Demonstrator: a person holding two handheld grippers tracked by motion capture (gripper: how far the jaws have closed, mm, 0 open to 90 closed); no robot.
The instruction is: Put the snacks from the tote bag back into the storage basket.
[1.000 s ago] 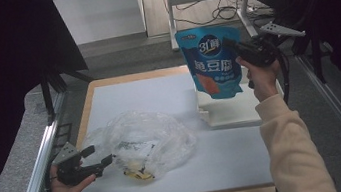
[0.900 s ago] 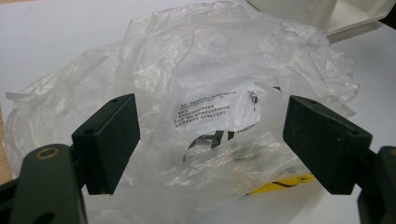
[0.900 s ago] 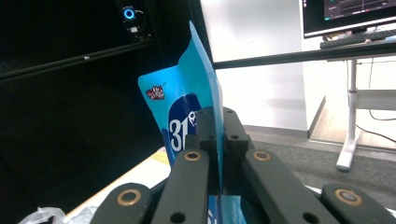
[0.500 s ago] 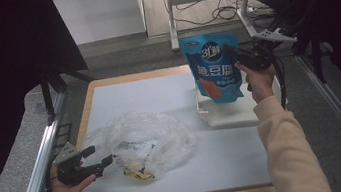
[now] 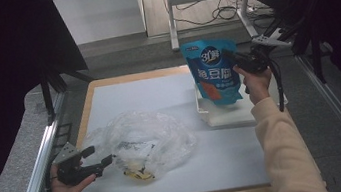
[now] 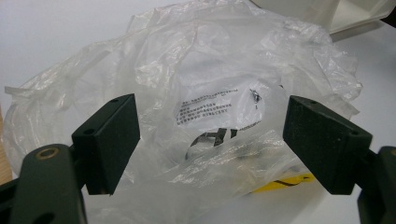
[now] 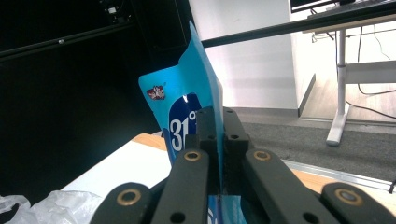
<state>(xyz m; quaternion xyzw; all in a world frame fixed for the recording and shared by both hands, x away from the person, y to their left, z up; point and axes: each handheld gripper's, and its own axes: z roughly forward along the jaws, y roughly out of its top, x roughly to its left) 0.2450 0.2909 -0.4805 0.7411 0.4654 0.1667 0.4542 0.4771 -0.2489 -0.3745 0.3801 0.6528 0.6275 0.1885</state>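
Right gripper is clamped on the upper edge of the blue pouch, holding it upright in the air over the white tray at the table's far right. Left gripper sits at the near left, jaws spread wide, right against the crumpled clear plastic bag, not pinching it.

My left gripper sat low with jaws spread wide, forearm short in frame; my right gripper, raised on an extended arm, was clamped tight.
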